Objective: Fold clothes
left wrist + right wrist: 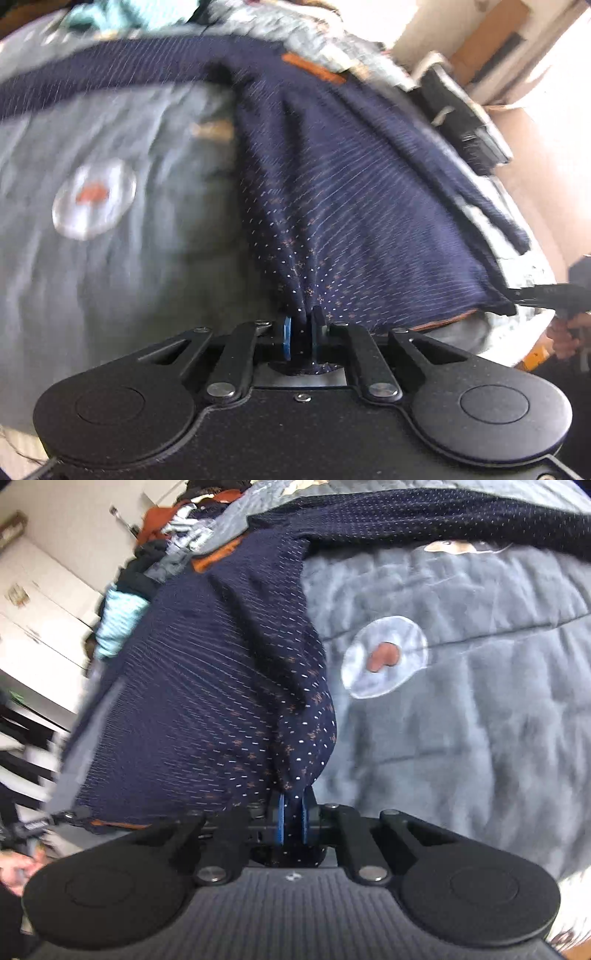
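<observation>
A navy sweater point(351, 192) with small white and orange flecks and orange trim lies spread on a grey bedspread point(110, 258). My left gripper point(301, 325) is shut on a pinched fold of its near edge, the cloth bunched between the blue pads. One long sleeve point(110, 70) runs off to the left. In the right wrist view the same sweater point(192, 701) fills the left half, and my right gripper point(293, 812) is shut on a fold of its hem. The other sleeve point(443, 513) stretches across the top right.
The bedspread point(461, 720) carries a round white patch point(384, 657) with an orange mark. A heap of other clothes point(159, 554) lies at the far end. White cupboards point(40, 602) stand beyond the bed. A hand point(569, 336) holds the other gripper's handle at the right edge.
</observation>
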`<state>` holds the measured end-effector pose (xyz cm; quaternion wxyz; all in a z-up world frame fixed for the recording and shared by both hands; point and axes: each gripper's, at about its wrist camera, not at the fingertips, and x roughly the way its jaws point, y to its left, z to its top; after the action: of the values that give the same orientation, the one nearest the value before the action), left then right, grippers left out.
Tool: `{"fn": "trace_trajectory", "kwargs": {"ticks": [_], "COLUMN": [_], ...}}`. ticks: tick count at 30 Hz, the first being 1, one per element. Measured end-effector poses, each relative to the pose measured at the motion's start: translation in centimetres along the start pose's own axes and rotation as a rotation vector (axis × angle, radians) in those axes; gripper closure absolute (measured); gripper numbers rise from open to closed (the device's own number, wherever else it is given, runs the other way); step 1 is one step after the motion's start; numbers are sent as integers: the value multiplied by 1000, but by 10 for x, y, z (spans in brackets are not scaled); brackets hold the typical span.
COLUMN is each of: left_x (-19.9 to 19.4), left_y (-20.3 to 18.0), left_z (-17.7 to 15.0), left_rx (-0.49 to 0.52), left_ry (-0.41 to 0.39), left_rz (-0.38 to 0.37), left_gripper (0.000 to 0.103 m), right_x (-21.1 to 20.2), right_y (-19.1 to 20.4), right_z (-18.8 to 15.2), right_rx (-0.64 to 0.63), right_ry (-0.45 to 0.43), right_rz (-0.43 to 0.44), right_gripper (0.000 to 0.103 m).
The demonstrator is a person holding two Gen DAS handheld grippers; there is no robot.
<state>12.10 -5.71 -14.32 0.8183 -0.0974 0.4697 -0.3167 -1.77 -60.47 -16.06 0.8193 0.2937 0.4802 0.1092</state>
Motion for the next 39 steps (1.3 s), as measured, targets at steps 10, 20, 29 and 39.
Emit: {"fn": "trace_trajectory", "kwargs": {"ticks": [10, 20, 29, 39], "left_x": [-68, 7, -73, -38], "left_y": [-12, 18, 11, -137], "left_z": [15, -27, -7, 42], "left_rx": [54, 17, 104, 292], "left_ry": [-83, 118, -10, -261], "left_rz": [0, 148, 266, 38], "left_gripper": [97, 93, 63, 40], "right_x": [-54, 12, -48, -93], "right_y": [-2, 4, 10, -62], "right_z": [16, -7, -2, 72], "right_rx": [65, -130, -289, -178], "right_ry": [10, 130, -60, -323], "right_rz": [123, -169, -348, -481], "right_gripper": [96, 93, 79, 51]}}
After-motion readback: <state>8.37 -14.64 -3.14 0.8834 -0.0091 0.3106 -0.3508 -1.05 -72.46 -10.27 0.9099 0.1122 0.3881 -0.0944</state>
